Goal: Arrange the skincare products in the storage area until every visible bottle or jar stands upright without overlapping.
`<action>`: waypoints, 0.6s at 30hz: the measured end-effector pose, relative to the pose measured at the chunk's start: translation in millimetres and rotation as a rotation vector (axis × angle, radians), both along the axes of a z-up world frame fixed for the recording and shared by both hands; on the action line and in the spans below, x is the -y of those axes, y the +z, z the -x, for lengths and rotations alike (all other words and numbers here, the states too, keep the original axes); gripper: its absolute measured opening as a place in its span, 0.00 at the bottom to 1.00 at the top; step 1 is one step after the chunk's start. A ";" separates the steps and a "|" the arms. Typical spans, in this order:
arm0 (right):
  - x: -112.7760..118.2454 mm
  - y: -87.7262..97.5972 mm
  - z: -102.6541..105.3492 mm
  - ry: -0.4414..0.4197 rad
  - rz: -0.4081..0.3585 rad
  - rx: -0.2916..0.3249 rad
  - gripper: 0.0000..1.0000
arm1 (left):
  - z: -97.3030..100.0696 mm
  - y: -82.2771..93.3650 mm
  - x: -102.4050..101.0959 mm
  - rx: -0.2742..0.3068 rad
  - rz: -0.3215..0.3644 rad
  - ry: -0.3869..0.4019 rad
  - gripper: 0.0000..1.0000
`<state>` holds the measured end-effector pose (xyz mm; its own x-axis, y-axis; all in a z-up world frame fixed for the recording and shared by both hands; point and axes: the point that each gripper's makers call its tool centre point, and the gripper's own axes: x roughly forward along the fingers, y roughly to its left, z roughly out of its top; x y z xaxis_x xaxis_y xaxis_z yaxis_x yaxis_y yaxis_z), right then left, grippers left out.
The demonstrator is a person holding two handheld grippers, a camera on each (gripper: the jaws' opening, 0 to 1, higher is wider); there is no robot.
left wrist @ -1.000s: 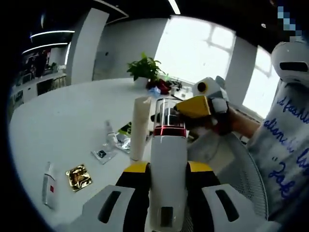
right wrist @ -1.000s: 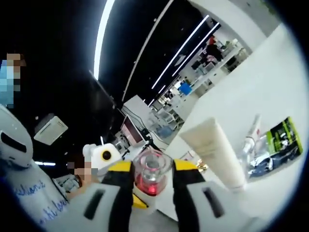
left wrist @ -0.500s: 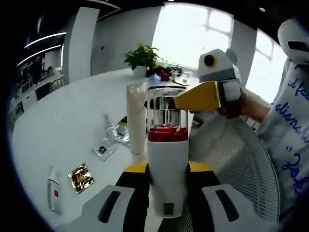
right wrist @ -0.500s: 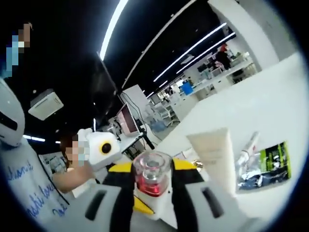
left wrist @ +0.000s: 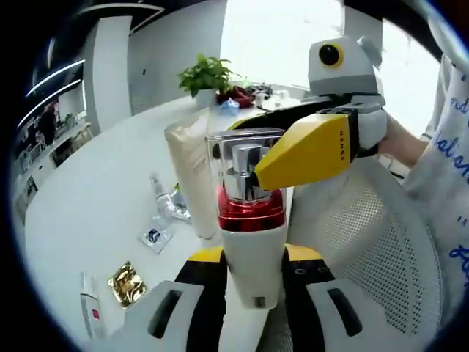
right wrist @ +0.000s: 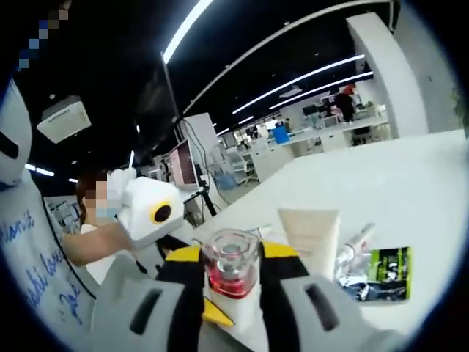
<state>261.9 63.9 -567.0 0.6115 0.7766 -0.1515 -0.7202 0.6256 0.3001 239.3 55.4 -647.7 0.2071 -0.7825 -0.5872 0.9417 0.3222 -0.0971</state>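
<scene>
left tongs (left wrist: 253,268) clamped, right tongs (right wrist: 231,275) clamped, facing each other

glossy clear plastic cap (left wrist: 244,158) on a smooth white bottle (left wrist: 253,257); gold foil sachet (left wrist: 127,283) crinkled and shiny.

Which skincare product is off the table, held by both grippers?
The white pump bottle with the red collar; the cream tube and small vial stay on the table.

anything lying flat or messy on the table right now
Yes. A small tube lies flat near the table edge beside a gold sachet, with more sachets scattered by the upright cream tube. The white bottle is off the table, held by both grippers.
</scene>
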 end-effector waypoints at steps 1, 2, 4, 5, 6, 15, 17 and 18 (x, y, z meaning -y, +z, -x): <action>1.7 -0.2 0.3 -0.004 0.005 0.004 0.27 | -0.2 -0.6 3.1 0.004 -0.003 -0.006 0.26; 4.7 -0.7 0.1 -0.012 0.015 0.011 0.27 | -0.3 -1.2 7.0 0.010 -0.008 -0.012 0.26; 9.5 -1.8 -0.5 -0.023 0.033 0.019 0.27 | -1.8 -3.0 12.8 0.025 -0.021 -0.026 0.26; 11.7 -2.2 -1.1 -0.028 0.040 0.021 0.27 | -2.7 -3.6 15.1 0.028 -0.025 -0.028 0.26; 15.1 -2.2 -1.9 -0.036 0.047 0.024 0.27 | -3.6 -4.1 17.6 0.031 -0.027 -0.032 0.26; 44.7 -5.3 -5.3 -0.100 0.097 0.034 0.27 | -3.4 -11.1 40.8 0.045 -0.030 -0.081 0.29; 52.4 -5.7 -7.4 -0.123 0.092 0.030 0.27 | -3.7 -15.4 42.0 0.047 -0.043 -0.088 0.32; 55.7 -5.7 -8.3 -0.132 0.090 0.029 0.27 | -3.9 -16.7 42.0 0.047 -0.047 -0.087 0.33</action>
